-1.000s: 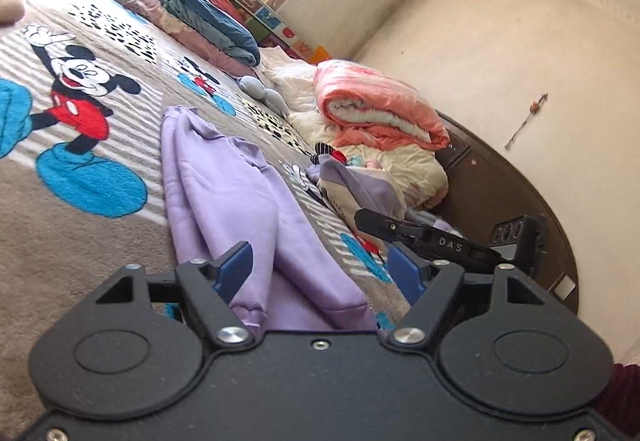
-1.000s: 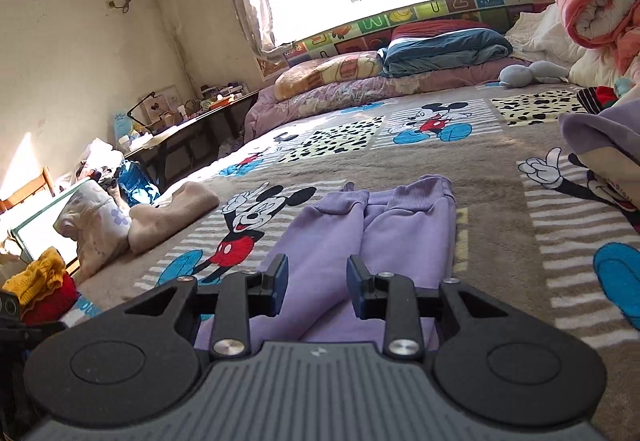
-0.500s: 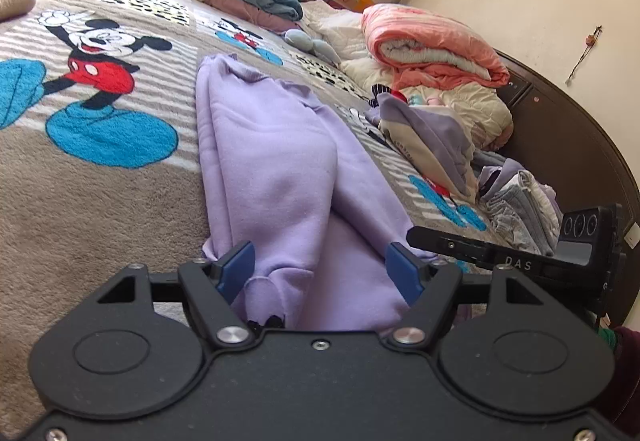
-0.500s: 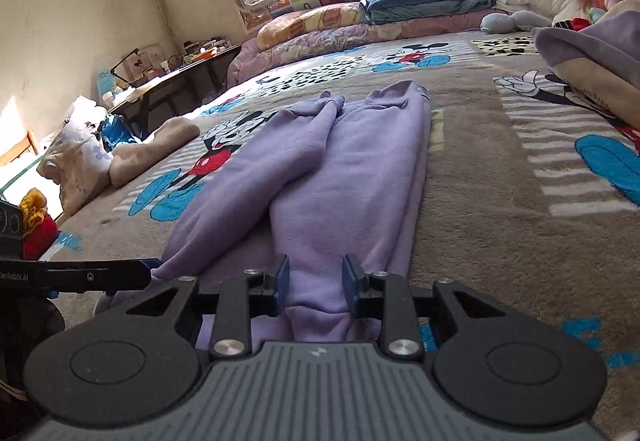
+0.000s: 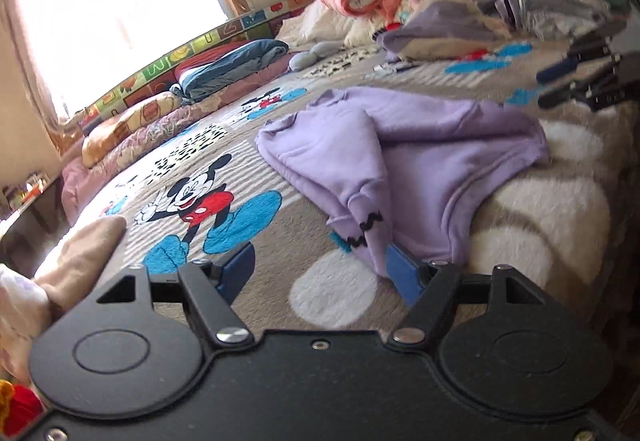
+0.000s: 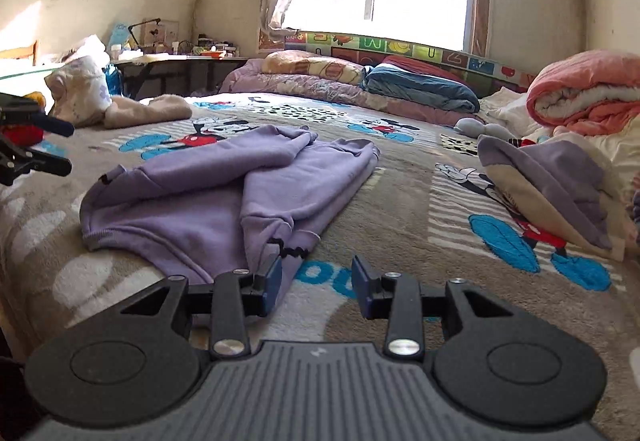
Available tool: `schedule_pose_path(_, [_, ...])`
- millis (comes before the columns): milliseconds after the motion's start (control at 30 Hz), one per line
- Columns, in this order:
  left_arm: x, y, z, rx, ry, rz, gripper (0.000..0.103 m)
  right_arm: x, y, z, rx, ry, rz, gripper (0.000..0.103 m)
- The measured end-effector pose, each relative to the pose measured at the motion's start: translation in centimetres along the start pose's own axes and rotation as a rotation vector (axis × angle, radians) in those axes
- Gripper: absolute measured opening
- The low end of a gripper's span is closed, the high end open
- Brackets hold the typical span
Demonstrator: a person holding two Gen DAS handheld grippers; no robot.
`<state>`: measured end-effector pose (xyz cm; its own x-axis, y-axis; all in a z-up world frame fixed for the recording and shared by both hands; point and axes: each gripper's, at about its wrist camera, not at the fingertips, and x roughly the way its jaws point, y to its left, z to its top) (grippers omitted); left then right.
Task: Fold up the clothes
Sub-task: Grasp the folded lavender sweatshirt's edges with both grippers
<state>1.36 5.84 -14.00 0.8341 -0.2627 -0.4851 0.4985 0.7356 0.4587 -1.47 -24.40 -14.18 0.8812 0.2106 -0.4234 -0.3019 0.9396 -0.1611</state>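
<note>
Lilac sweatpants point(image 5: 404, 157) lie folded lengthwise on the Mickey Mouse blanket point(image 5: 192, 201), with the waistband near the bed's front edge; they also show in the right wrist view point(image 6: 224, 197). My left gripper point(image 5: 320, 273) is open and empty, its right finger touching the waistband corner. My right gripper point(image 6: 316, 281) is open and empty, its left finger at the other waistband corner with the black drawstring point(image 6: 288, 249). Each gripper shows at the edge of the other's view: the right one point(image 5: 576, 81), the left one point(image 6: 36, 145).
A lilac and beige garment point(image 6: 552, 185) lies to the right. A rolled pink quilt point(image 6: 584, 97) and pillows point(image 6: 420, 85) sit at the bed's far side. A beige cloth point(image 6: 148, 113) and a desk point(image 6: 168, 65) are at the left.
Both grippers have pulled back from over the pants toward the bed's front edge and swung apart to opposite waistband corners. The right gripper's jaws have widened.
</note>
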Motion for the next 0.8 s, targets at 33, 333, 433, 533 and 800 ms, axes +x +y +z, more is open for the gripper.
schedule_pose_path(33, [0.4,-0.5,-0.3,0.038,0.016,0.003,0.072,0.2,0.4,-0.3,-0.059,0.032,-0.014,0.044])
schedule_pose_path(333, [4.5,-4.8,-1.7,0.273,0.005,0.035,0.061,2.2,5.2,-2.5,-0.422,0.065,-0.048,0.044])
schedule_pose_path(433, [5.2,-5.1,-1.8,0.28,-0.04,0.046,0.061,2.9,5.8,-2.5,-0.456,0.025,-0.045,0.044])
schedule_pose_path(533, [5.8,-5.2,-1.6,0.28,-0.078,0.047,0.061,3.6,6.2,-2.6,-0.485,-0.02,-0.042,0.044])
schedule_pose_path(800, [6.7,-5.3,-0.7,0.246,-0.127,0.033,0.055,4.4,6.7,-2.3,-0.522,-0.079,-0.014,0.041])
